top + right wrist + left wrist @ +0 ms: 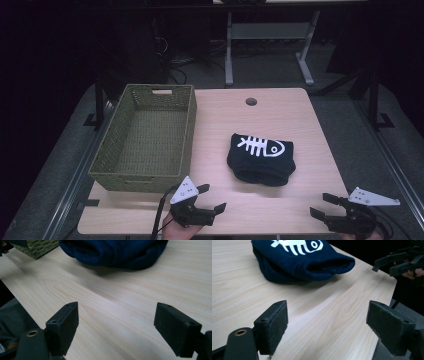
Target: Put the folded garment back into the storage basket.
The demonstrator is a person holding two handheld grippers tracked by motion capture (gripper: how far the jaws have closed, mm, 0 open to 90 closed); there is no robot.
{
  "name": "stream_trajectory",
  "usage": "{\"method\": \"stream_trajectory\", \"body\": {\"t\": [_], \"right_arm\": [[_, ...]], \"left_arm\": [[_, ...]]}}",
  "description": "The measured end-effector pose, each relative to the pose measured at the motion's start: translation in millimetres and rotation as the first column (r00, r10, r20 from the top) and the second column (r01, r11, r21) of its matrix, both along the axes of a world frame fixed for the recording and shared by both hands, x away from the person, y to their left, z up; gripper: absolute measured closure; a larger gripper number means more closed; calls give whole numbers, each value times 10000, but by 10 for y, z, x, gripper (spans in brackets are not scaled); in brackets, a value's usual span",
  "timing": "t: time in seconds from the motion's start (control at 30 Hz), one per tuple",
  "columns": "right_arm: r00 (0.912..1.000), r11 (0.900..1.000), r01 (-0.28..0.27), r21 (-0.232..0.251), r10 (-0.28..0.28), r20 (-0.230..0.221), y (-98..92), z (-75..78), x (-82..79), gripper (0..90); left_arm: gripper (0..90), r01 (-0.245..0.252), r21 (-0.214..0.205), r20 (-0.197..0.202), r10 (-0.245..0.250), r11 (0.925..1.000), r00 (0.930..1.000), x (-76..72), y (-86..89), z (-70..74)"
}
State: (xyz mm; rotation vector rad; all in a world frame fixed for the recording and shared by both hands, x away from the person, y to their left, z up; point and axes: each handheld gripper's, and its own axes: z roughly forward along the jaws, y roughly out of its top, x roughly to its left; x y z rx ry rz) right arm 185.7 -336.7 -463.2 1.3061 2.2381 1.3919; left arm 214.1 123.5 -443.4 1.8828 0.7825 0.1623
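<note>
A folded dark navy garment [261,158] with a white fish-skeleton print lies in the middle of the light wooden table [280,115]. My left gripper [211,197] hovers over the table's near edge, left of centre, open and empty. My right gripper [324,205] stands at the near right corner, also open with nothing between its jaws. In the left gripper view the garment [302,260] lies ahead beyond the open gripper [327,322], and the other gripper [398,261] shows at the upper right. In the right gripper view the garment [117,252] lies ahead of the open gripper [116,325].
A green woven basket [187,130] stands empty on the table's left side, its corner [37,247] also in the right gripper view. A round cable hole [251,101] sits near the table's far edge. Dark floor and a desk frame [267,35] lie beyond.
</note>
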Motion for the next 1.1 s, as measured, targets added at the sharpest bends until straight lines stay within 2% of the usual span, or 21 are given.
{"method": "stream_trajectory", "body": {"t": [0.17, 0.27, 0.4, 0.57, 0.67, 0.77, 0.93, 1.1], "right_arm": [[10000, 10000, -37, -18, 38, 26, 24, 58, 42, 192], [9996, 9996, -259, -146, 258, -83, 43, 76, 111, 191], [9992, 9992, -380, -112, 379, -146, 101, 135, 252, 186], [9986, 9986, -529, 27, 530, -89, 141, 173, 388, 184], [9981, 9982, -597, 37, 597, -144, 193, 220, 518, 184], [9978, 9979, -651, -53, 650, -144, 220, 246, 575, 184], [9975, 9980, -625, -106, 621, -332, 232, 279, 720, 184], [9971, 9986, -518, -139, 509, -571, 219, 294, 884, 185]], "left_arm": [[176, -46, 196, -33, 47, 9998, 10000, 78, -73, 42], [176, -29, 271, -288, 37, 9996, 9996, 174, -122, 60], [176, -104, 352, -217, 111, 9993, 9997, 299, -200, 90], [176, -85, 334, -203, 92, 9994, 9998, 439, -299, 84], [177, -161, 106, -312, 164, 9998, 9994, 539, -334, 77], [177, -277, -4, -396, 276, 9996, 9988, 632, -379, 75], [177, -359, 8, -538, 359, 9994, 9979, 772, -494, 53], [178, -651, 19, -672, 651, 9979, 9956, 918, -586, 45]]}}
